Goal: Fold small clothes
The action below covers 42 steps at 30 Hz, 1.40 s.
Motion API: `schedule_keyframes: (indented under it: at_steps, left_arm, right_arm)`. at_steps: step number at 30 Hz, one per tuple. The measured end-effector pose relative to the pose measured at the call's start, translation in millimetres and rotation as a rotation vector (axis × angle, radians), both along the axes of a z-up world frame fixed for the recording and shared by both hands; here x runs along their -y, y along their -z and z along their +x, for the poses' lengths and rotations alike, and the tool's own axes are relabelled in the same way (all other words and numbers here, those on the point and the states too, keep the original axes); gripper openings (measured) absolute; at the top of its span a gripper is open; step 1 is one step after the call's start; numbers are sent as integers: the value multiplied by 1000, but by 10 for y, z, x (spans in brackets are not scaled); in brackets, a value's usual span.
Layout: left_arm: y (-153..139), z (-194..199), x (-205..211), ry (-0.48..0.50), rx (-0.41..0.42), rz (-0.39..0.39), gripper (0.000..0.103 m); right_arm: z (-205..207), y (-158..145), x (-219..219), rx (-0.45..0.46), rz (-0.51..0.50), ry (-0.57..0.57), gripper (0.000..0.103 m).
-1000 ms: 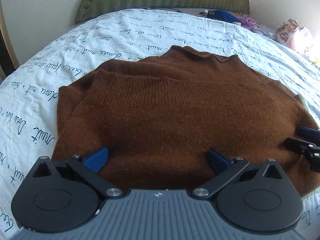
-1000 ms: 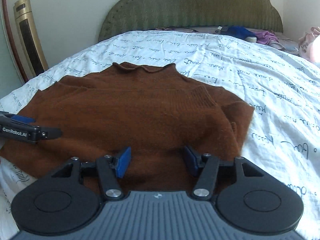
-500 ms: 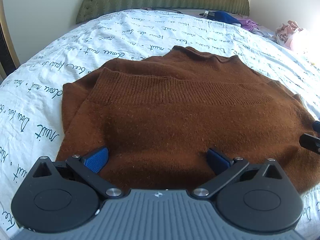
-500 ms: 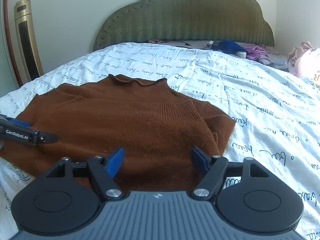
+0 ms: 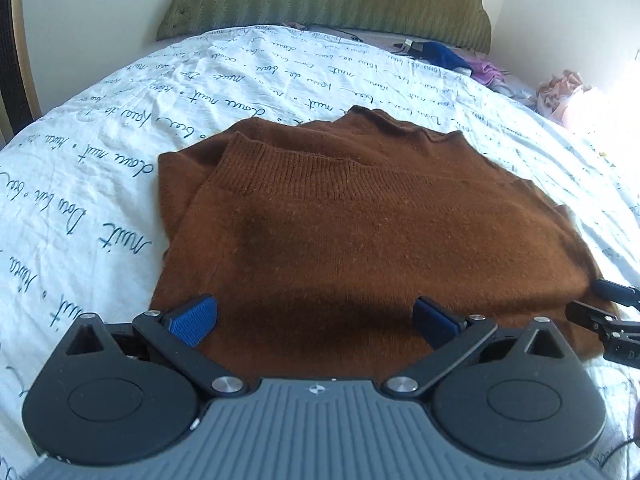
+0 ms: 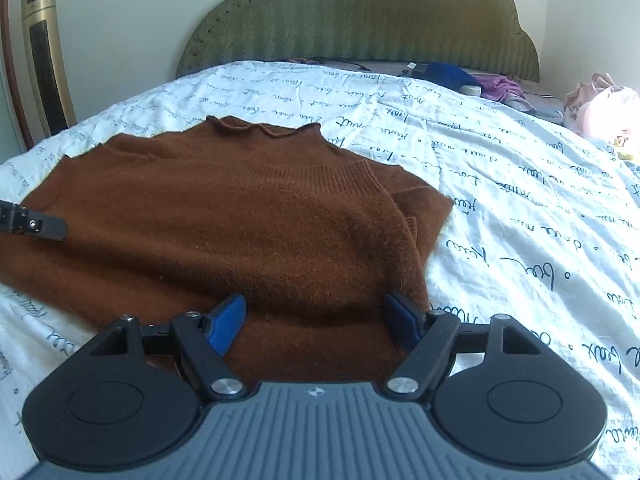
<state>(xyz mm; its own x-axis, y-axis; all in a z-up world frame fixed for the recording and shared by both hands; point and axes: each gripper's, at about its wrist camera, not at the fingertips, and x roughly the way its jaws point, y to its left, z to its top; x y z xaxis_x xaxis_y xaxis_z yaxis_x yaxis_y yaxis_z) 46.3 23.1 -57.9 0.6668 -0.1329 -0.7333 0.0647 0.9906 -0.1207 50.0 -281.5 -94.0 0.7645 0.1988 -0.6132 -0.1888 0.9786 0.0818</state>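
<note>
A brown knit sweater (image 5: 360,240) lies folded on the bed, its ribbed hem doubled back toward the collar and the sleeves tucked under. My left gripper (image 5: 314,312) hovers over its near left part, open wide with only fabric below the blue pads. The right gripper (image 6: 316,312) stands open above the sweater (image 6: 240,220) at its near right corner, pads clear of the cloth. Each gripper shows in the other's view: the right gripper (image 5: 600,308) at the right edge, the left gripper (image 6: 32,224) at the left edge.
A white bedsheet (image 5: 100,184) printed with script covers the bed. A green headboard (image 6: 360,20) rises at the far end, with blue and purple clothes (image 6: 460,76) before it and pink clothes (image 6: 600,104) at the right. A tall gold fan (image 6: 44,60) stands left.
The right gripper's jaws spread wider. Both grippers drew back a little from the sweater, which now sits farther off in the left wrist view.
</note>
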Motion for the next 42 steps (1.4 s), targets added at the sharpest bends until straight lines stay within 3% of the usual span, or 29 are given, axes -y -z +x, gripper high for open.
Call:
schedule_keyframes:
  at_steps: [2,5,6,7,10,13,15,19,22,25,27,29,31,32,33,38,42]
  left_arm:
    - [-5,-171,-107,28,8,-21,103]
    - [199,-247,-218,25,-54,17,103]
    - [248,-288,-239,33,-26,41,103]
    - [279,-314,-222,35,-16,96,103]
    - [305,-386,-261,50,-25,120,103]
    - [227,-454,-338,57,-46,95,103]
    - [92,-468,-404,66,-30,27,103]
    - [-239,-207,-339,86,65,-7,103]
    - [-352,251,-196,118,91,-72,103]
    - [-205,686,-85,99,31,-103,103]
    - [-18,847,-61,49,-12,-58,103]
    - [197,884,-101,24,-56,-18,103]
    - [287,737,-99,57,23,49,103]
    - [305,680,-92,66,38,67,103]
    - [285,647,-104,66,38,71,103]
    - [-60,594,-355,55,38,-45,103]
    - [-192,696,-295,98,42,-19,103]
  right_arm:
    - [-100,-54,24,21,40,-2,76]
    - [-174,-61,24,39,99,-34,76]
    - [-175,-37,7,40,103,-45,76]
    - [-157,4,-14,29,90,-53,77]
    - [-115,213,19,-55,7,-58,79]
    - [-171,194,173,-46,55,-68,79]
    - [-235,92,162,-36,48,-68,79]
    - [-280,-55,24,35,49,-75,80]
    - [-110,-129,-135,56,66,-54,80]
    - [170,-166,-237,80,79,-44,81]
    - [408,-174,-243,73,76,-24,81]
    - [601,-124,-210,54,49,-9,81]
    - [803,88,-187,-32,-82,42,82]
    - [821,172,-115,-16,-67,41,91]
    - [814,210,-23,-6,-15,45,93]
    - [648,79,-28,-11,38,86,95]
    - [414,-17,-247,30,97,56,95]
